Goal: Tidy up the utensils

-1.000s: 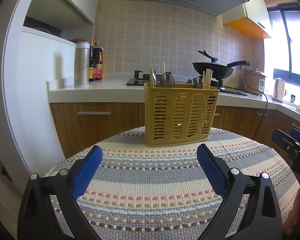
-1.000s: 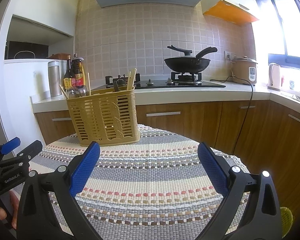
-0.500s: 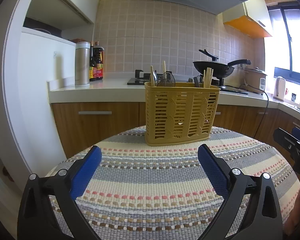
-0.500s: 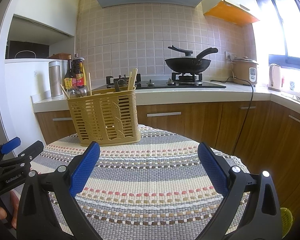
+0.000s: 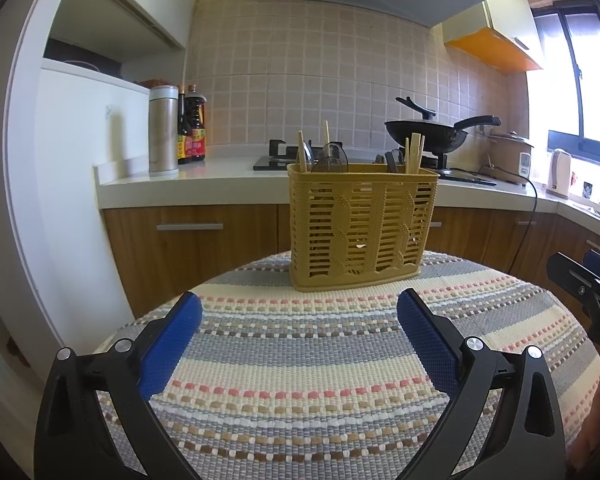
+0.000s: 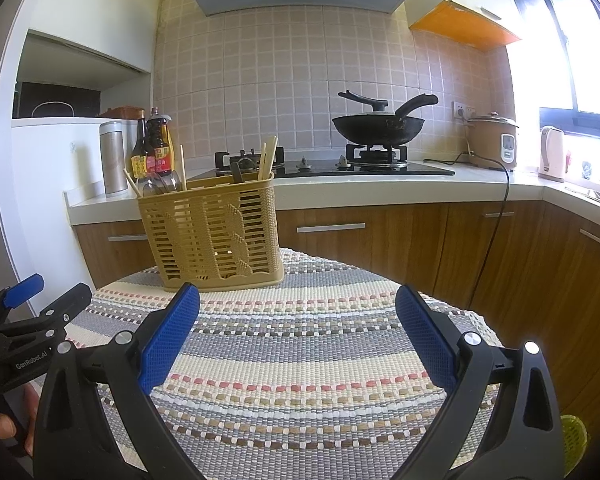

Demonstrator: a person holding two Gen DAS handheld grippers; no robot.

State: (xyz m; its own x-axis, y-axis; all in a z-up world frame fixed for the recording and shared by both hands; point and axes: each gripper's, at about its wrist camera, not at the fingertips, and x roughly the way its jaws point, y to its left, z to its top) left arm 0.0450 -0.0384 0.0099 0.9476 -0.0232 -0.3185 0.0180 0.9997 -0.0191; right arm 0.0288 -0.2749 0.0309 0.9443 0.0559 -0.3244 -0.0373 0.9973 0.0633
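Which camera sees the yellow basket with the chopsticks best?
The left wrist view: the yellow basket stands in the middle, facing the camera, with chopsticks poking out on top. In the right wrist view the basket sits off to the left, turned at an angle.

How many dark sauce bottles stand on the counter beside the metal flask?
2: a slimmer bottle next to the metal flask, and a wider bottle on its other side. Another could be hidden behind them.
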